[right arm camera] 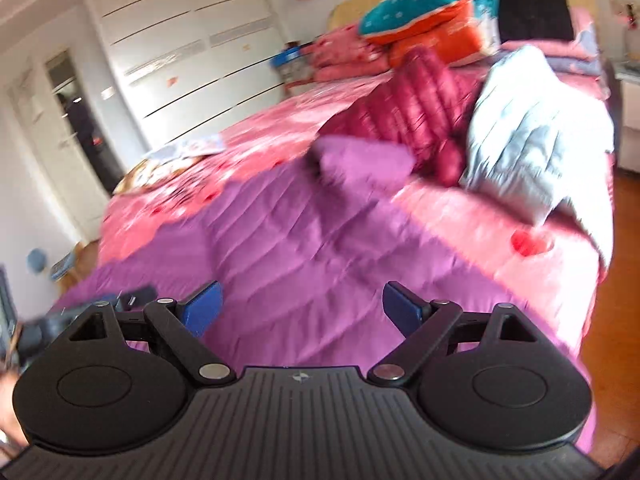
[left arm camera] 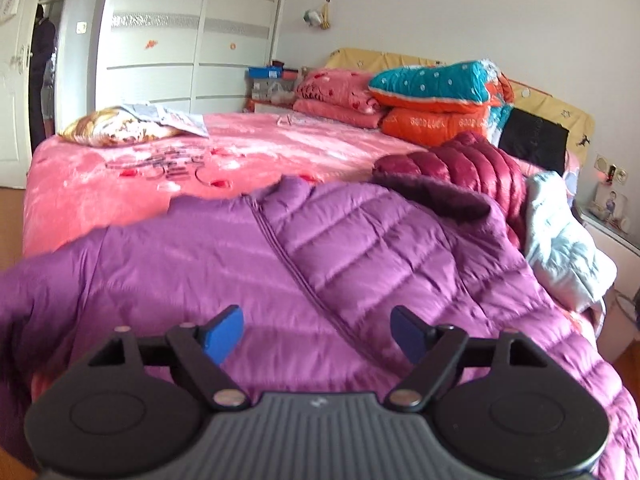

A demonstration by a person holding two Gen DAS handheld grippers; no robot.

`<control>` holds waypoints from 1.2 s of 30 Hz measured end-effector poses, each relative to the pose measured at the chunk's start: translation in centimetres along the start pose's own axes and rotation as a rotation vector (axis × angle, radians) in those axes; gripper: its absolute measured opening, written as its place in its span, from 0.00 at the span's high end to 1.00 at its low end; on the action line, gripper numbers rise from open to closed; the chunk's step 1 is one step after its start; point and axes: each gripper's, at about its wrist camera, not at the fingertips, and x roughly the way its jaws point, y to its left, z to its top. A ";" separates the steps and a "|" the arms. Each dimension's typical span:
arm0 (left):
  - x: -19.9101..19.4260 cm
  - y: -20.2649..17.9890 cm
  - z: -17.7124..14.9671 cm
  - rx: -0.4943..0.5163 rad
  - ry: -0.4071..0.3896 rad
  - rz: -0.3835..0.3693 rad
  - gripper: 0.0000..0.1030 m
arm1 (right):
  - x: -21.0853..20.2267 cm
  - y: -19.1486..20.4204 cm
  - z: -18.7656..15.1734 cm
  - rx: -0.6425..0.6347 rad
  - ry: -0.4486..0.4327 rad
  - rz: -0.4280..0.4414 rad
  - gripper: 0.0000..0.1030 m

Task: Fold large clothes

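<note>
A purple quilted down jacket (left arm camera: 304, 256) lies spread on the pink bed, zipper running down its front. It also shows in the right wrist view (right arm camera: 304, 248), blurred. My left gripper (left arm camera: 318, 334) is open and empty, hovering just above the jacket's near part. My right gripper (right arm camera: 302, 308) is open and empty, above the jacket's near edge. A dark red down jacket (left arm camera: 460, 164) and a pale blue garment (left arm camera: 560, 240) lie crumpled beyond the purple one; both appear in the right wrist view, the red jacket (right arm camera: 412, 116) and the pale blue garment (right arm camera: 528, 144).
The pink bedspread (left arm camera: 140, 184) covers a large bed. Folded quilts in pink, orange and teal (left arm camera: 432, 96) are stacked at the headboard. A patterned pillow (left arm camera: 116, 128) lies at the far left. A white wardrobe (left arm camera: 184, 40) stands behind. A nightstand (left arm camera: 608, 220) stands on the right.
</note>
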 end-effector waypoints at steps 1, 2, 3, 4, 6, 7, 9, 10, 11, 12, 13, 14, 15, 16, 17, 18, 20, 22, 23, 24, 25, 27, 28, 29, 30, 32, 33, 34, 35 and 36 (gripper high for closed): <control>0.3 0.1 0.2 0.000 -0.013 0.004 0.18 | 0.5 0.3 1.2 -0.012 -0.011 -0.019 0.00; 0.6 0.3 0.4 0.002 -0.025 0.008 0.15 | 1.2 0.7 2.0 -0.026 -0.019 -0.034 0.00; 0.9 0.4 0.6 0.006 -0.035 0.010 0.13 | 2.0 1.2 3.0 -0.041 -0.028 -0.045 0.00; 1.2 0.6 0.8 0.010 -0.042 0.013 0.12 | 2.6 1.8 3.6 -0.057 -0.036 -0.054 0.00; 1.8 1.1 1.2 0.017 -0.051 0.022 0.10 | 3.9 2.9 5.1 -0.088 -0.043 -0.066 0.00; 2.1 1.4 1.3 0.016 -0.054 0.028 0.09 | 5.2 3.0 5.8 -0.105 -0.046 -0.075 0.00; 2.6 2.1 1.7 0.017 -0.065 0.045 0.06 | 7.4 3.9 6.9 -0.134 -0.049 -0.092 0.00; 2.8 2.3 1.9 0.020 -0.070 0.054 0.06 | 6.9 4.1 6.8 -0.150 -0.054 -0.099 0.00; 3.1 2.6 2.1 0.023 -0.076 0.065 0.04 | 8.0 4.6 7.0 -0.168 -0.056 -0.108 0.00; 3.3 3.0 2.3 0.026 -0.084 0.078 0.04 | 9.4 5.0 7.2 -0.188 -0.058 -0.121 0.00; 3.6 3.4 2.4 0.031 -0.092 0.091 0.04 | 10.4 5.5 7.4 -0.209 -0.060 -0.136 0.00; 3.9 3.8 2.5 0.031 -0.097 0.103 0.03 | 11.1 5.7 7.4 -0.226 -0.060 -0.147 0.00; 4.2 4.2 2.6 0.027 -0.094 0.115 0.03 | 12.3 6.1 7.6 -0.241 -0.056 -0.154 0.00; 4.6 4.7 2.7 0.021 -0.085 0.123 0.03 | 13.8 6.4 7.9 -0.259 -0.052 -0.162 0.00; 4.9 5.2 2.8 0.014 -0.076 0.127 0.03 | 15.4 7.2 8.1 -0.279 -0.052 -0.173 0.00; 5.2 5.7 2.9 0.007 -0.069 0.134 0.03 | 16.4 7.5 8.2 -0.307 -0.055 -0.186 0.00; 5.7 6.3 3.1 0.005 -0.050 0.155 0.03 | 18.4 8.3 8.6 -0.361 -0.059 -0.215 0.00; 6.2 6.8 3.2 0.017 -0.025 0.179 0.01 | 20.1 8.8 9.1 -0.398 -0.055 -0.247 0.00; 6.5 7.1 3.1 0.022 -0.015 0.187 0.01 | 20.9 9.1 9.1 -0.415 -0.053 -0.266 0.00; 6.7 7.4 3.0 0.023 -0.007 0.193 0.01 | 21.7 9.1 9.2 -0.430 -0.051 -0.286 0.00; 6.9 7.6 3.0 0.022 0.002 0.195 0.01 | 22.6 9.0 9.2 -0.448 -0.050 -0.311 0.00; 7.2 7.7 2.9 0.027 0.018 0.197 0.01 | 23.8 8.6 8.9 -0.470 -0.057 -0.345 0.00; 7.3 7.7 2.8 0.035 0.023 0.198 0.01 | 24.5 8.1 8.8 -0.465 -0.058 -0.354 0.00; 7.4 7.6 2.7 0.044 0.025 0.200 0.01 | 25.0 7.6 8.7 -0.448 -0.055 -0.360 0.00; 7.4 7.6 2.6 0.051 0.028 0.200 0.01 | 25.4 7.0 8.7 -0.428 -0.050 -0.365 0.00; 7.7 7.6 2.3 0.059 0.035 0.202 0.01 | 26.5 5.9 8.8 -0.391 -0.043 -0.377 0.00; 7.8 7.6 2.1 0.063 0.039 0.204 0.01 | 26.9 5.7 8.8 -0.381 -0.046 -0.389 0.00; 7.9 7.6 2.0 0.067 0.044 0.206 0.01 | 27.4 5.3 8.9 -0.373 -0.050 -0.398 0.00; 8.1 7.6 1.9 0.069 0.049 0.209 0.01 | 27.7 5.1 8.9 -0.368 -0.052 -0.405 0.00; 8.2 7.5 1.8 0.071 0.051 0.211 0.01 | 28.1 4.9 8.9 -0.369 -0.055 -0.413 0.00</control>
